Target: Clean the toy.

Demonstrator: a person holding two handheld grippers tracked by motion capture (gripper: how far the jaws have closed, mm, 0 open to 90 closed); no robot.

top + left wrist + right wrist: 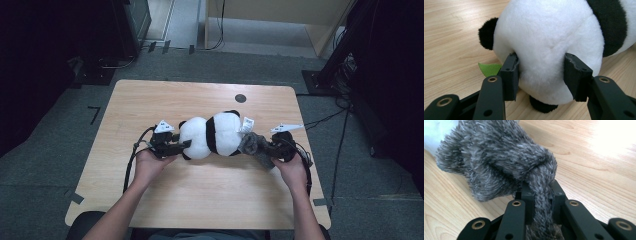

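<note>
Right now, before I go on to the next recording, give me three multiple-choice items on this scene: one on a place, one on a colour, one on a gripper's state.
1. Where does the plush panda lie?
A. on the floor
B. on the wooden table, between the two grippers
C. on a shelf

2. What colour is the fuzzy scarf at the panda's end?
A. grey
B. red
C. yellow

3. How does the left gripper stand?
A. wide open, away from the toy
B. shut on nothing
C. shut on the panda

Answers: 1 B, the high view shows the toy on the tabletop with the left gripper at one end and the right gripper at the other. 2 A, the right gripper view shows mottled grey pile. 3 C, both pads dent the white plush.
</note>
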